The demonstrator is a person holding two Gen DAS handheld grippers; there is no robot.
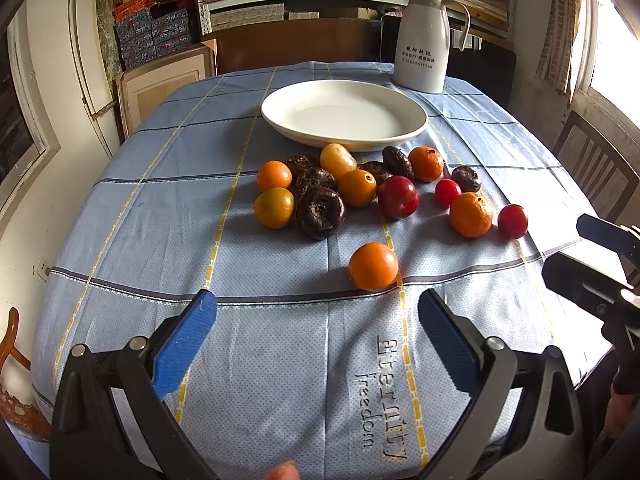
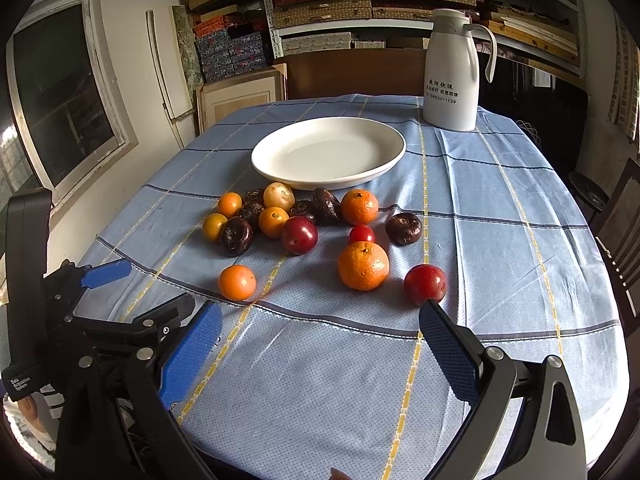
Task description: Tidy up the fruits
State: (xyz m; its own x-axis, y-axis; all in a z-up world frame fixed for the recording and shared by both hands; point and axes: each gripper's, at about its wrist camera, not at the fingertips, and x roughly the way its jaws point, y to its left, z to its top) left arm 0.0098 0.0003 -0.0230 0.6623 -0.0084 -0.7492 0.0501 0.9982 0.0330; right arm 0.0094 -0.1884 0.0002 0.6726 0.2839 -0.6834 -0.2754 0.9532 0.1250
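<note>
Nothing sits in the white plate (image 2: 280, 168) yet; the fruits (image 2: 298, 235) lie loose on the blue tablecloth (image 2: 500, 248) just near of it. Both the left gripper (image 1: 318, 312) and the right gripper (image 2: 320, 326) hover with fingers spread wide, holding nothing. A lone orange (image 1: 373, 266) lies closest to the left one. Likely risk: round fruit rolls if nudged by one pad, scattering toward the table edge; soft plums (image 2: 425, 283) could bruise under a hard squeeze.
</note>
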